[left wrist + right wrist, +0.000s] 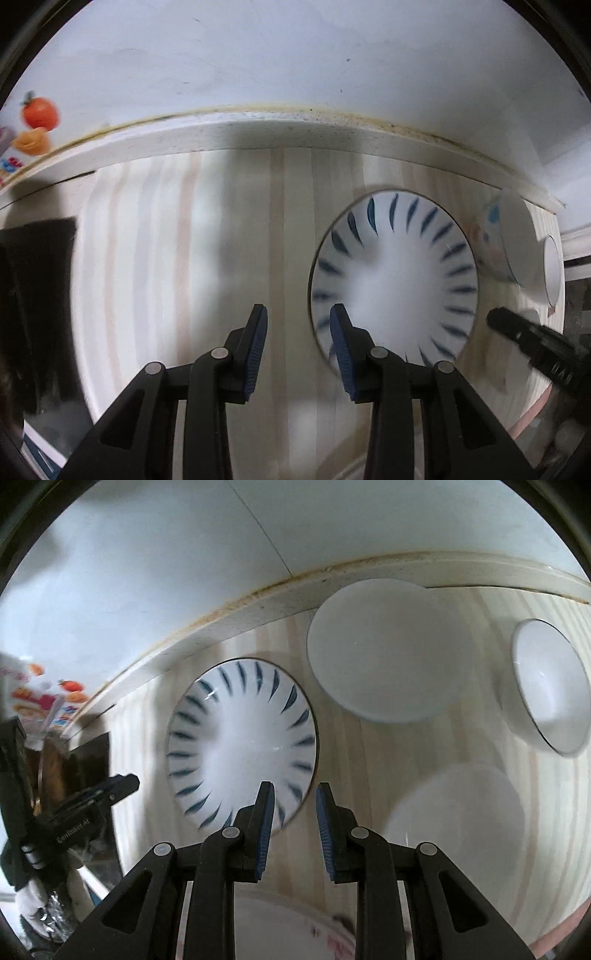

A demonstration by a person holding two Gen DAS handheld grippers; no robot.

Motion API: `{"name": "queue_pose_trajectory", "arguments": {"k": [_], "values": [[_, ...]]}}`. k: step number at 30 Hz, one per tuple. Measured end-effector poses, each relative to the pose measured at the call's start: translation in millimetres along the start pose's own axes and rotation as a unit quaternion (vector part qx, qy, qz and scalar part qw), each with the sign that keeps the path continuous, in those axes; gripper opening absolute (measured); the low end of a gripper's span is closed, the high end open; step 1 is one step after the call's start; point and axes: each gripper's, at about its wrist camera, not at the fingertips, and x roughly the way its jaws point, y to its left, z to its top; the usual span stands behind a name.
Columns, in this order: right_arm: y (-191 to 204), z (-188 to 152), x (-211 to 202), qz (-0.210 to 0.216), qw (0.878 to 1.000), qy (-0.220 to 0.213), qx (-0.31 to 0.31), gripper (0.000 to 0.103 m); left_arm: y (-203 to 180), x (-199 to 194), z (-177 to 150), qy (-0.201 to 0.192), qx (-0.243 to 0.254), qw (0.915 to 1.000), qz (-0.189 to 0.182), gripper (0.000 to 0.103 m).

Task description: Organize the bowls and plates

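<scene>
Bowls (391, 650) beside blue-striped plate (242, 744), wall (147, 572) behind.

Both wrist fisheyes look steeply down, close over the wooden tabletop (221, 229); both share the blue-striped bowl (395, 280) (242, 744), centre-right versus centre-left.

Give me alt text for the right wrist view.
The open, empty right tool hovers over a wooden table, its tips at the near rim of a blue-streaked white bowl. Three plain white dishes lie to the right, and the left tool shows at the left edge.
</scene>
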Motion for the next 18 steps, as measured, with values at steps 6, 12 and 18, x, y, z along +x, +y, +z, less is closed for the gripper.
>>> {"name": "queue_pose_trajectory", "arguments": {"k": [6, 12, 18], "values": [[-3, 7, 33, -0.023, 1.000, 0.013, -0.004, 0.025, -6, 38, 20, 0.032, 0.020, 0.9992, -0.010, 0.032], [1, 8, 46, -0.045, 0.999, 0.007, -0.016, 0.018, -10, 49, 23, 0.033, 0.032, 0.9983, -0.035, 0.019], [5, 8, 48, -0.048, 0.999, 0.007, -0.024, 0.018, -11, 45, 17, 0.032, 0.031, 0.9986, -0.026, 0.019]]}}
